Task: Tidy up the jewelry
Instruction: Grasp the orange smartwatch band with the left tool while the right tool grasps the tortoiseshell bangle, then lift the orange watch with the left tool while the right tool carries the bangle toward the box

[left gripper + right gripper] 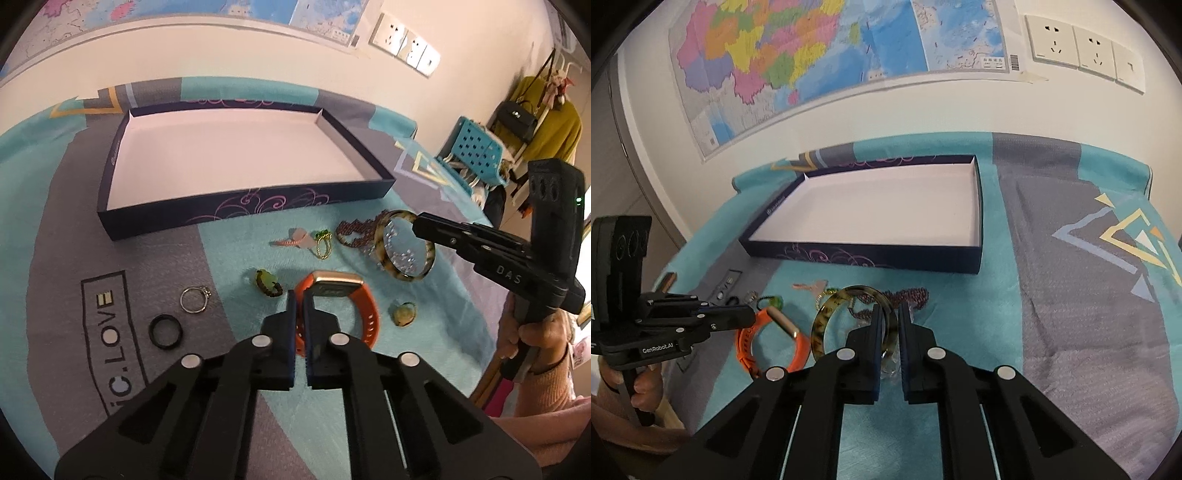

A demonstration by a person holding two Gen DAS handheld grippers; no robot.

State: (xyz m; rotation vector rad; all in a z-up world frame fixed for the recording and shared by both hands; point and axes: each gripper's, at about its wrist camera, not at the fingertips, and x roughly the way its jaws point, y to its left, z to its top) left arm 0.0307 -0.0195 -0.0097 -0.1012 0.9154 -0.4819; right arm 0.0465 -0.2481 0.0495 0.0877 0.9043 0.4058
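Note:
An orange watch (369,317) with a gold face lies on the teal cloth. My left gripper (300,295) is shut on its strap beside the face. To its right, a tortoiseshell bangle (380,240) stands tilted, and my right gripper (415,223) is shut on its rim. In the right wrist view the bangle (822,325) has its near rim pinched in my right gripper (890,309), while my left gripper (752,317) holds the orange watch (750,350). The dark blue box (221,214), white inside, lies open behind the jewelry, and also shows in the right wrist view (868,256).
Loose on the cloth lie a silver ring (194,299), a black ring (166,330), a green bead piece (267,282), a gold ring (323,245), a pink clip (295,238), a purple beaded bracelet (354,230) and a yellow ring (404,314). A blue basket (476,151) stands beyond the table's right edge.

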